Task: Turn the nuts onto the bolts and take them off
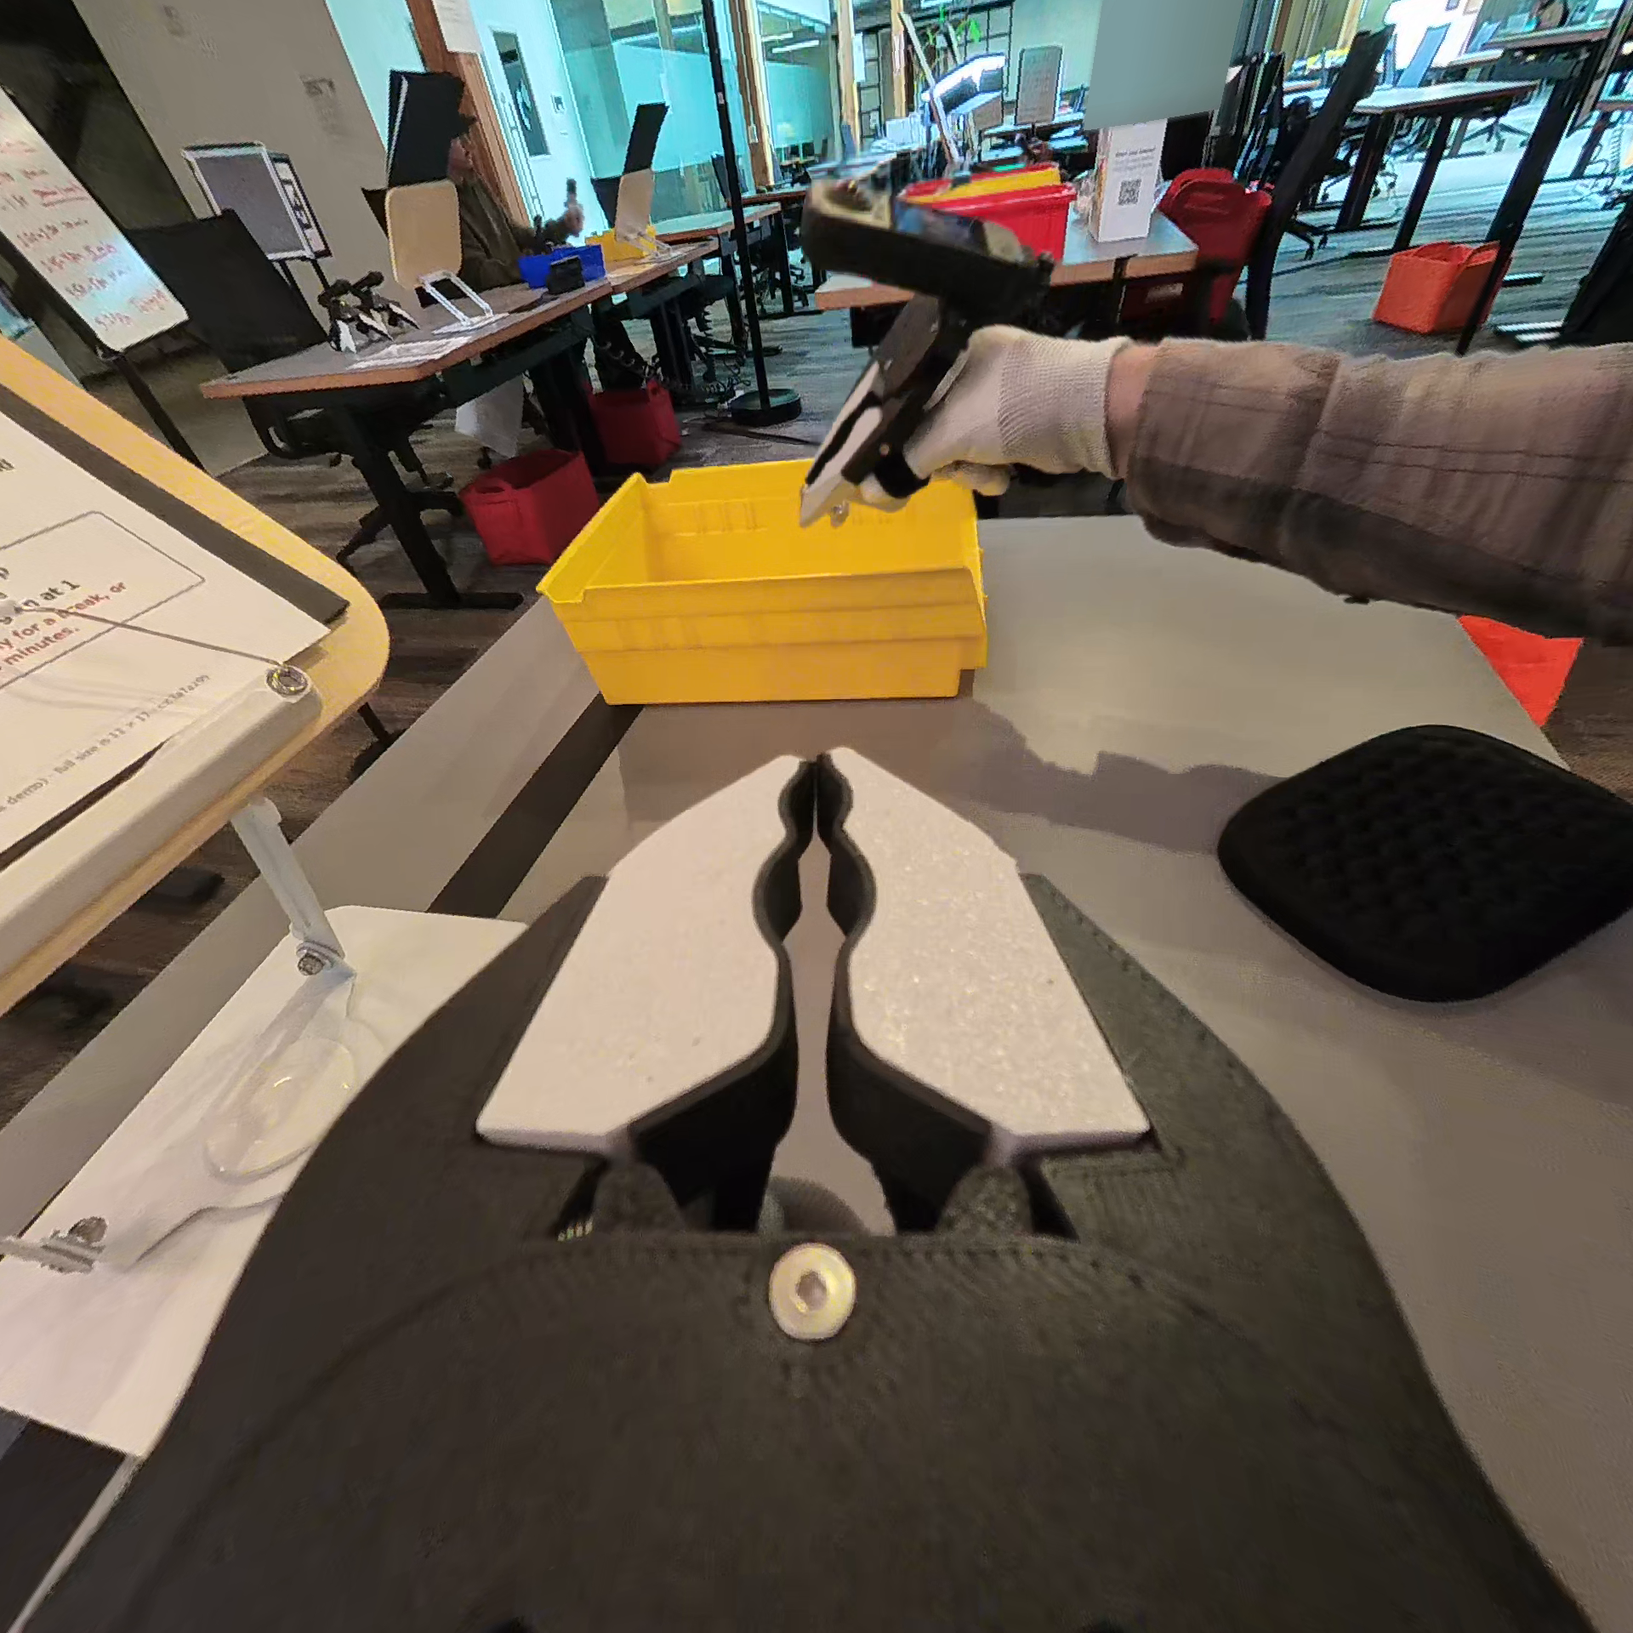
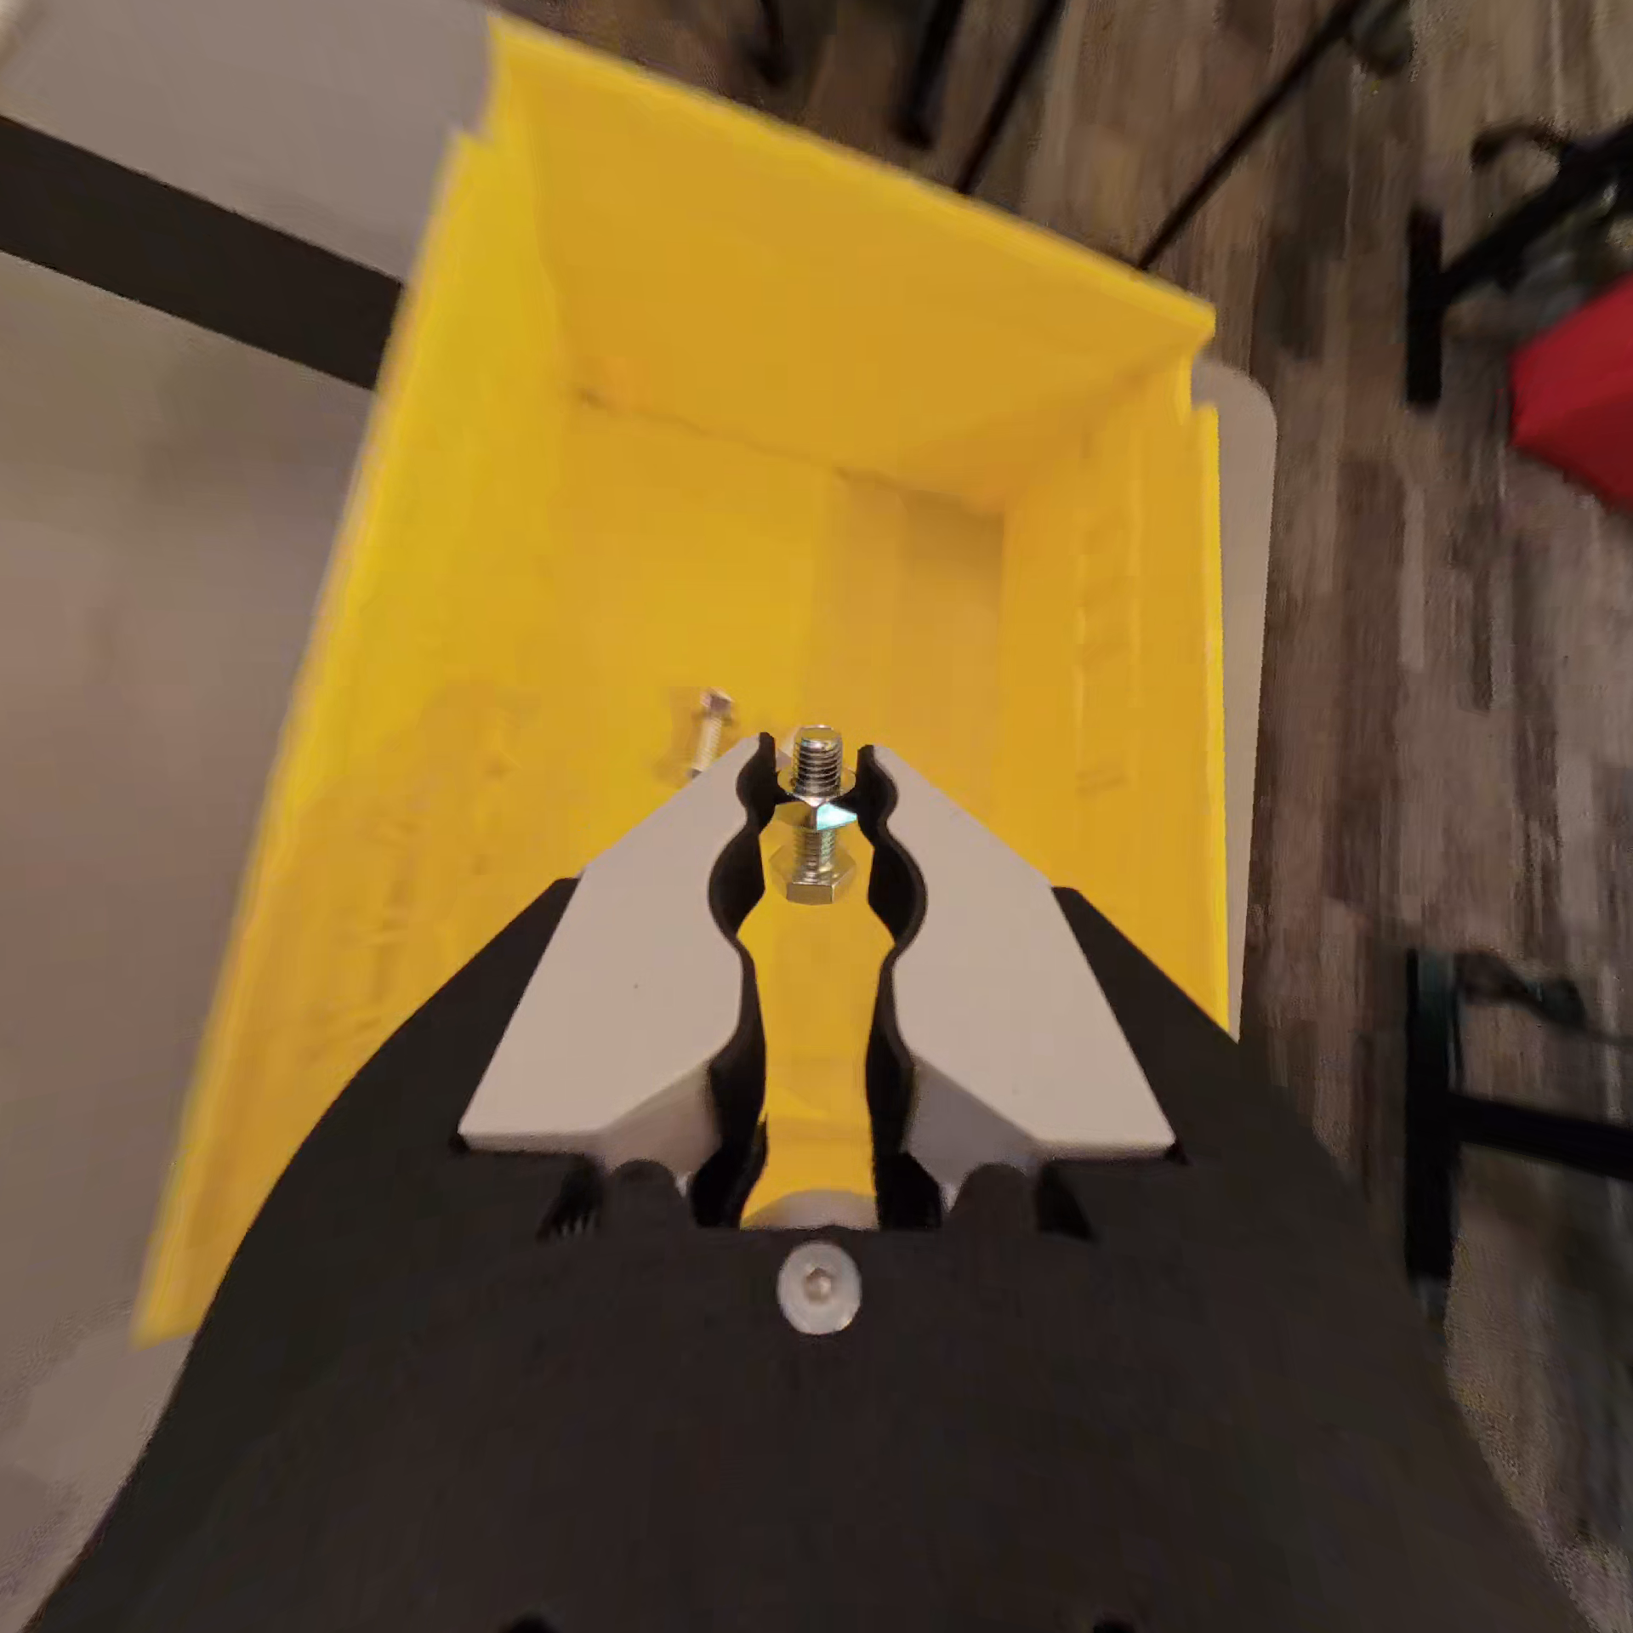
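over the yellow bin (image 2: 672,495), right gripper (image 2: 815,778) pinching a nutted bolt (image 2: 815,822), left gripper (image 1: 815,778) pressed together, second bolt (image 2: 702,733) blurred

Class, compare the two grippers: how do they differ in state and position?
The right gripper is shut on a bolt with a nut; the left gripper is shut and empty. The right hangs over the yellow bin; the left sits above the grey table. Both have white fingers.

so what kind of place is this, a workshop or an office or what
Probably an open-plan office or lab used for recording gripper tasks: rows of desks with office chairs, a whiteboard at left, and another person seated at a similar table with bins.
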A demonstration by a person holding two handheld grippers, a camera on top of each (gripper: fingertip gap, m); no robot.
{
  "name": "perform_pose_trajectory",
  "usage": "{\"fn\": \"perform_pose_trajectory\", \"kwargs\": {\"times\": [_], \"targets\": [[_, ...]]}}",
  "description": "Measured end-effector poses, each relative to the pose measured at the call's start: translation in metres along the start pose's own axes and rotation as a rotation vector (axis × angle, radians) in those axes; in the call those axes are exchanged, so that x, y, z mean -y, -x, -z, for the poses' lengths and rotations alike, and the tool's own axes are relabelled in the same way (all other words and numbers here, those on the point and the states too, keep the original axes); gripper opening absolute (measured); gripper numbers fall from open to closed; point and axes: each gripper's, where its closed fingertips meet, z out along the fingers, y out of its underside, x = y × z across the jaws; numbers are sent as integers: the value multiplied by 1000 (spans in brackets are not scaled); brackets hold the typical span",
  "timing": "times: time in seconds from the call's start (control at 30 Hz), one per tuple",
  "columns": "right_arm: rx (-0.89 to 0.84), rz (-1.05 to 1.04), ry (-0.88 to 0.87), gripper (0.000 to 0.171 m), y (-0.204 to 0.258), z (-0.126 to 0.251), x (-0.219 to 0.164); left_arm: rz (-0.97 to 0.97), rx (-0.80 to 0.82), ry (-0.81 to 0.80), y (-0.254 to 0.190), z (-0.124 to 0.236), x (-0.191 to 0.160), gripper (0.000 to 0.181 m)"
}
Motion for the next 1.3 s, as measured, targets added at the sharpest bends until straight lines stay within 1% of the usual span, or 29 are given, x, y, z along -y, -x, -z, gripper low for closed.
{"fn": "perform_pose_trajectory", "kwargs": {"times": [0.07, 0.17, 0.27, 0.3, 0.33, 0.37, 0.43, 0.57, 0.63, 0.73, 0.77, 0.83, 0.9, 0.97, 1.0, 1.07, 1.1, 1.13, 1.17, 1.2, 1.23, 1.3], "targets": [[-26, -15, 89, 16, -11, -22, -23, 3, -1, 15, 0, -2, -5, 0], [-42, -50, 177, 16, -19, -45, -50, 11, -7, 32, 0, -6, -11, 0], [-18, -82, 221, 16, -15, -62, -64, 17, -17, 42, -2, -9, -15, 1], [-17, -64, 238, 20, -14, -63, -67, 18, -17, 44, -2, -10, -16, 3], [-46, -49, 224, 37, -19, -60, -63, 16, -18, 46, -2, -10, -16, 5], [-55, -50, 202, 45, -21, -55, -57, 13, -15, 49, -2, -10, -17, 7], [-39, -60, 115, 45, -23, -35, -36, 3, 11, 46, 2, -9, -15, 14], [-94, -24, -61, 43, -40, 26, 3, -17, 92, 25, 15, 1, 1, 31], [-138, 7, -106, 46, -49, 53, 7, -26, 146, 9, 24, 12, 13, 35], [-183, 13, -130, 56, -62, 78, -4, -57, 232, 26, 38, 33, 24, 42], [-189, 15, -120, 58, -66, 81, -12, -76, 269, 49, 44, 43, 25, 44], [-190, -12, -95, 69, -75, 81, -33, -101, 358, 88, 58, 69, 27, 48], [-137, -67, -89, 70, -76, 74, -53, -109, 463, 133, 75, 102, 25, 52], [-109, -109, -86, 77, -79, 65, -70, -96, 585, 203, 94, 141, 14, 60], [-100, -113, -90, 77, -80, 61, -77, -78, 644, 240, 103, 162, 5, 64], [-79, -132, -94, 75, -82, 52, -87, -45, 768, 323, 119, 208, -16, 70], [-57, -136, -102, 76, -81, 48, -90, -24, 828, 351, 125, 232, -27, 71], [-27, -134, -119, 72, -78, 44, -90, 3, 880, 376, 129, 256, -38, 71], [18, -129, -127, 67, -72, 39, -90, 31, 927, 412, 133, 279, -51, 69], [56, -124, -135, 70, -66, 35, -90, 51, 975, 455, 136, 303, -66, 65], [53, -119, -151, 67, -68, 33, -88, 66, 1022, 489, 139, 326, -80, 61], [44, -110, -171, 51, -74, 30, -86, 111, 1108, 535, 142, 366, -108, 58]]}}
